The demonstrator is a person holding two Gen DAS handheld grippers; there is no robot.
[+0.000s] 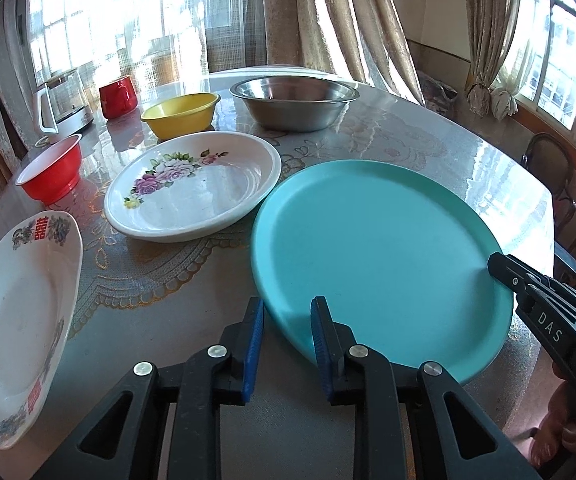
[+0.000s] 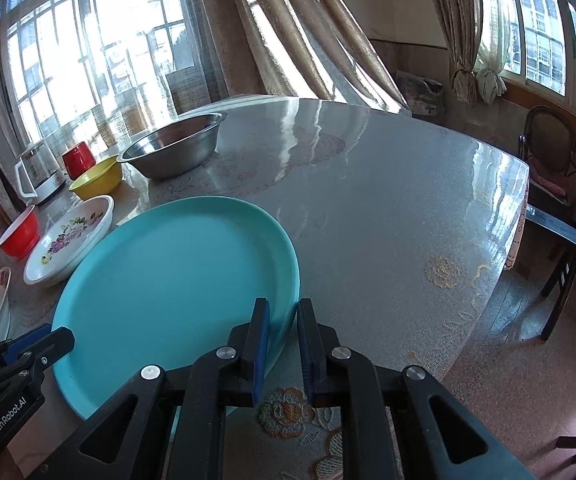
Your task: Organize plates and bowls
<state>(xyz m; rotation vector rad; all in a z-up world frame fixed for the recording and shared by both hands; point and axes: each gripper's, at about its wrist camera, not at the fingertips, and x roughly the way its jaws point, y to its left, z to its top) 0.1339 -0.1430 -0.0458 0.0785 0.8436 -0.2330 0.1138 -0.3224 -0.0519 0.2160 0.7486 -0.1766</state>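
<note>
**Left wrist view: both claws clamped on the teal plate's near rim**

Left wrist and right wrist views share one round table (image 2: 388, 216) under a glossy cover with lace and flower patterns, curtains and bright windows behind it. Largest on it is the teal plate (image 1: 376, 248), lying toward the table's near edge. The left gripper (image 1: 288, 320) has its jaws closed on the plate's near-left rim, one blue pad outside the rim and one over the plate's face. The right gripper (image 2: 283, 320) pinches the near-right rim the same way, its jaws narrowed to the rim's thickness.

Next in size, a steel basin (image 1: 294, 100) stands toward the far edge. A white floral plate (image 1: 195, 188) sits just beside the teal plate's far-left rim; whether the two touch cannot be told. At the left edge lies a white plate with red characters (image 1: 19, 304), partly cut off by the frame. A yellow bowl (image 1: 181, 114) stands between the basin and a red bowl (image 1: 51, 174), which is near the left edge. Behind them are a glass kettle (image 1: 63, 100) and a red mug (image 1: 117, 96).
</note>
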